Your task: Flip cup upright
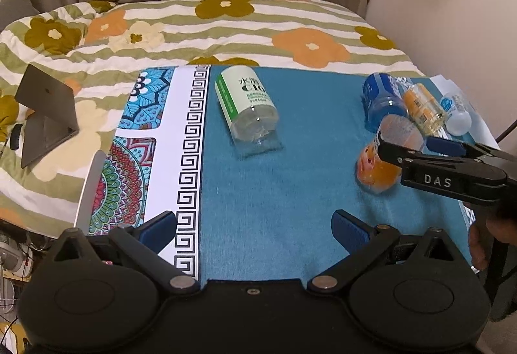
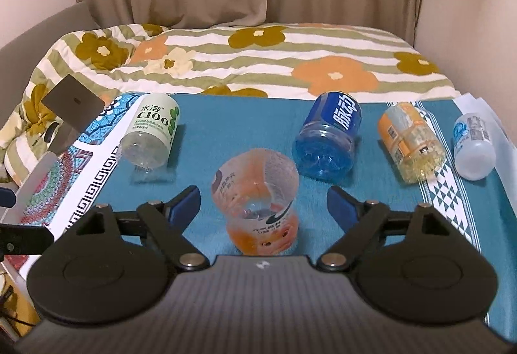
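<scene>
Several cut-bottle cups lie on a blue cloth [image 2: 245, 124]. The orange cup [image 2: 257, 200] stands upright with its open mouth up, between the open fingers of my right gripper [image 2: 263, 203], which do not touch it. In the left wrist view the orange cup [image 1: 379, 166] sits at the right, with the right gripper [image 1: 416, 144] around it. A green-labelled clear cup [image 1: 247, 110] lies on its side, ahead of my left gripper [image 1: 255, 224], which is open and empty. It also shows in the right wrist view [image 2: 150, 135].
A blue cup [image 2: 329, 140], a yellow cup [image 2: 408, 142] and a small white cup [image 2: 473, 148] lie on their sides at the right. A patterned mat [image 1: 155, 140] covers the left. A laptop [image 1: 43, 118] sits on the flowered quilt [image 1: 226, 27] behind.
</scene>
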